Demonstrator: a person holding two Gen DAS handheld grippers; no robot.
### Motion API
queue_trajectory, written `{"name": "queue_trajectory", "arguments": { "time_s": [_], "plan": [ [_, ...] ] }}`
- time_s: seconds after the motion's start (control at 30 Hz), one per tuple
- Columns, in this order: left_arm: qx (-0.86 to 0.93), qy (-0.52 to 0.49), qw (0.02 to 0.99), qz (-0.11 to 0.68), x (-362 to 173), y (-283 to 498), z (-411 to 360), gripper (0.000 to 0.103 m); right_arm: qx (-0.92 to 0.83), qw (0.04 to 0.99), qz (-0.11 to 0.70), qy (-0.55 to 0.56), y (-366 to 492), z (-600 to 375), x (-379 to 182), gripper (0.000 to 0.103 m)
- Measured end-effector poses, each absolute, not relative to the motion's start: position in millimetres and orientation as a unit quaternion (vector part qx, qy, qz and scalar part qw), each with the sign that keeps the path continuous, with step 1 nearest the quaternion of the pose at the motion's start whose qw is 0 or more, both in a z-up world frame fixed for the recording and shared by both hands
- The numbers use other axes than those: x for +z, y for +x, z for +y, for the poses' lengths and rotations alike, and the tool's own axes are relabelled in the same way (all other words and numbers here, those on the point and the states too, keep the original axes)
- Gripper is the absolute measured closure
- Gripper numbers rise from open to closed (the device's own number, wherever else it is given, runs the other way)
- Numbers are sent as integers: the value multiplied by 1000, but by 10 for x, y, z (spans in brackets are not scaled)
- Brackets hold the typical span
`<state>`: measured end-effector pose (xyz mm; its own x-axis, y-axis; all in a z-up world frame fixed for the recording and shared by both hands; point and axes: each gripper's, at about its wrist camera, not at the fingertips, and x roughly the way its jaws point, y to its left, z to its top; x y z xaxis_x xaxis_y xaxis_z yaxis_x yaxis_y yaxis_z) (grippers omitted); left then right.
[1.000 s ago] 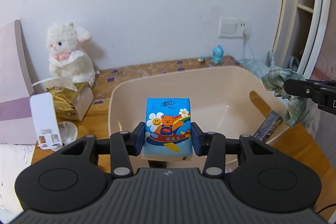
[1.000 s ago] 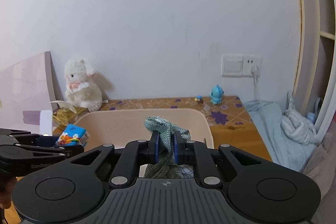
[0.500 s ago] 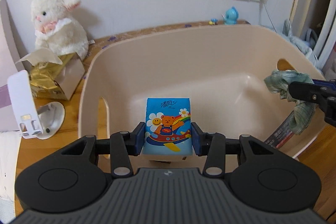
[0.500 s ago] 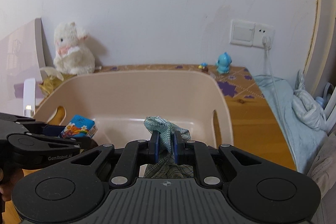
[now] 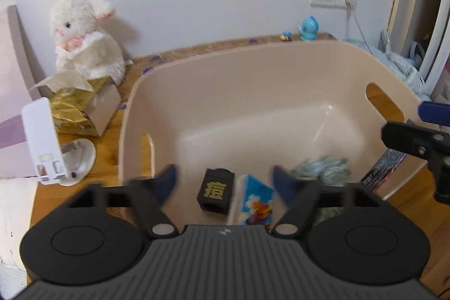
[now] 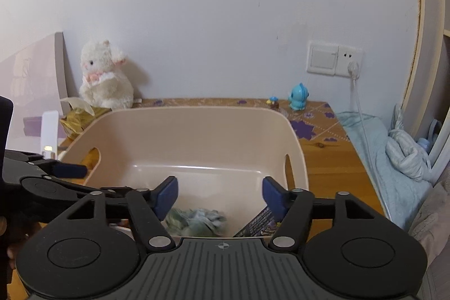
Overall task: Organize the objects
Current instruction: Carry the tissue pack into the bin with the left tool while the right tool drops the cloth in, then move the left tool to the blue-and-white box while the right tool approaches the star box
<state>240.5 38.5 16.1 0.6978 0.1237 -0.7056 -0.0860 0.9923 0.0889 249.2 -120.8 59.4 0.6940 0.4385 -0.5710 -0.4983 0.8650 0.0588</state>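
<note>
A beige plastic bin (image 5: 253, 69) stands on the wooden table; it also shows in the right wrist view (image 6: 197, 114). My left gripper (image 5: 225, 182) is open above its near side. Below it in the bin lie a blue cartoon tissue pack (image 5: 257, 201), a small black box with a gold character (image 5: 216, 190) and a blurred green checked cloth (image 5: 323, 167). My right gripper (image 6: 219, 194) is open over the bin, with the cloth (image 6: 197, 221) in the bin below it. The right gripper also shows in the left wrist view (image 5: 416, 139).
A white plush rabbit (image 5: 84, 38) sits at the back left by a gold tissue box (image 5: 76, 108) and a white stand (image 5: 45, 142). A blue figurine (image 5: 309, 28) stands by the wall. A dark packet (image 5: 382, 167) leans at the bin's right. Bedding (image 6: 393, 159) lies right.
Both grippers have opened. The tissue pack has dropped from the left gripper into the bin. The cloth has dropped from the right gripper into the bin.
</note>
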Motion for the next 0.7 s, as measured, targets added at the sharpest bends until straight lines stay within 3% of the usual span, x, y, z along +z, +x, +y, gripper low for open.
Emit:
{"name": "queue_trajectory", "arguments": {
  "time_s": [0.13,0.27,0.47,0.7],
  "plan": [
    [63,25,926,371,308,2294,394,20,253,924,283,-49,2349,-1269,718,22],
    [69,23,931,359,434,2153,417,20,253,928,268,-46,2197,-1330,823,8],
    [72,19,934,349,552,1901,428,20,254,931,259,-47,1949,-1400,903,0],
    [61,18,936,346,566,1581,413,19,248,930,265,-57,1695,-1498,871,0]
  ]
}}
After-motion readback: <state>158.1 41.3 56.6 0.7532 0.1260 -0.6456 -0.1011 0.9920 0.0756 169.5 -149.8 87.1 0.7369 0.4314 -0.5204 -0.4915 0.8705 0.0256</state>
